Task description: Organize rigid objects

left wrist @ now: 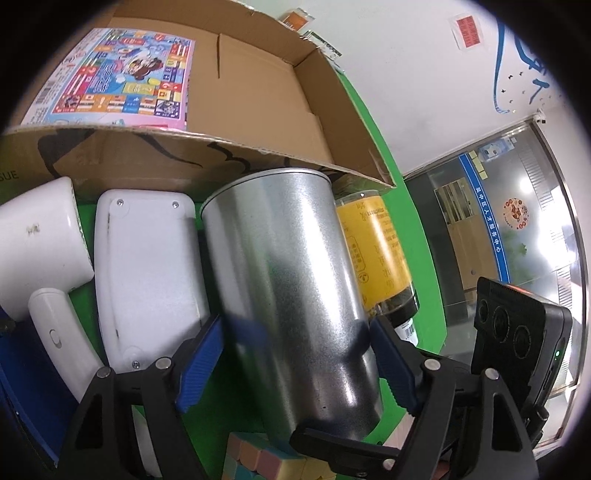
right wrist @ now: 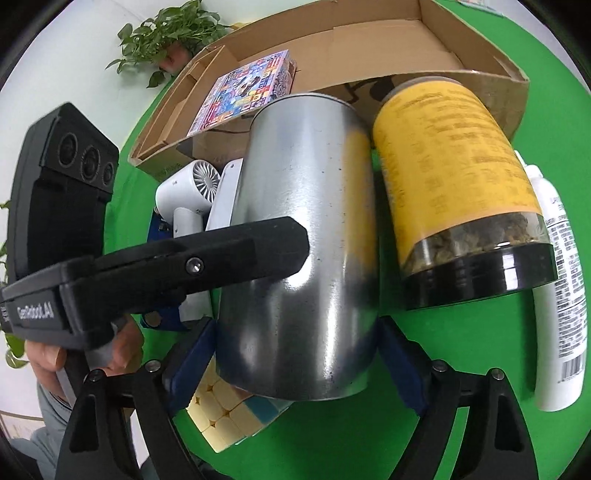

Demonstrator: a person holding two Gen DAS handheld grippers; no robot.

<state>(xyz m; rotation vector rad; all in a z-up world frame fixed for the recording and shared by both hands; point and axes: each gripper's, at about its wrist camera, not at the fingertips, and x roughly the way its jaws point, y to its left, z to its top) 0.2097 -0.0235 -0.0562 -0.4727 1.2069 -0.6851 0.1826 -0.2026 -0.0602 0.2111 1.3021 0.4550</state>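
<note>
silver can [left wrist: 295, 291]: brushed metal cylinder, lying on green tabletop [left wrist: 373, 122] before cardboard box [left wrist: 258, 92] | left gripper [left wrist: 295, 365] and right gripper [right wrist: 295, 365] both straddle it, contact unclear | left→right: white fan [left wrist: 40, 229], white device [left wrist: 147, 266], can, yellow-label jar [left wrist: 380, 251] | white wall [left wrist: 406, 74]

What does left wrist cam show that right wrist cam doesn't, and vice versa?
Left wrist only: glass door, red wall sticker.

Right wrist only: white spray bottle, potted plant, hand holding the left gripper.

Both: silver tin between each camera's own blue fingers, yellow-label jar, cardboard box with the colourful game box inside, white hair dryer, pastel cube, green tabletop.
</note>
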